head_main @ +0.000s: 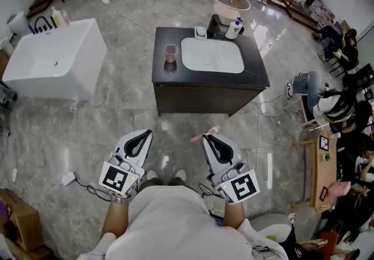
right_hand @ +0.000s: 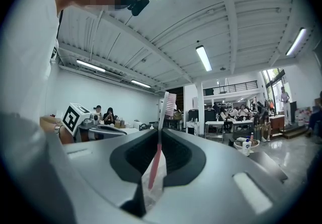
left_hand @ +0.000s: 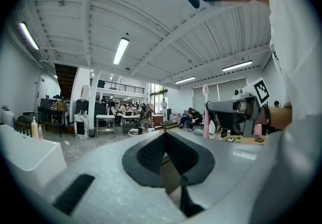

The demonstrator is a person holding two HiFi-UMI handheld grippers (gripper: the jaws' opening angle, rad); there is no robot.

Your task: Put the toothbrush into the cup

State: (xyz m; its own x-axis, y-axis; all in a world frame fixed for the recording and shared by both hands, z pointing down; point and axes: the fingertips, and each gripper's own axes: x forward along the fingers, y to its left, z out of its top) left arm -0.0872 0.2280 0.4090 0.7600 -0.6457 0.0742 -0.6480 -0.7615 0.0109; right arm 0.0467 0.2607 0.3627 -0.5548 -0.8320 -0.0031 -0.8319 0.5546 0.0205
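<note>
Only right gripper (head_main: 206, 137) holds pink toothbrush (right_hand: 160, 127); left gripper (left_hand: 165, 134) closed, empty.

Left gripper (head_main: 146, 134) jaws meet empty; right gripper (head_main: 208, 137) jaws clamp a toothbrush (right_hand: 160, 137).

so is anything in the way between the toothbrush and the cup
Nothing visible does. The right gripper holds the toothbrush over open floor, and the cup stands alone on the counter's left part, beside the sink, its mouth uncovered.
</note>
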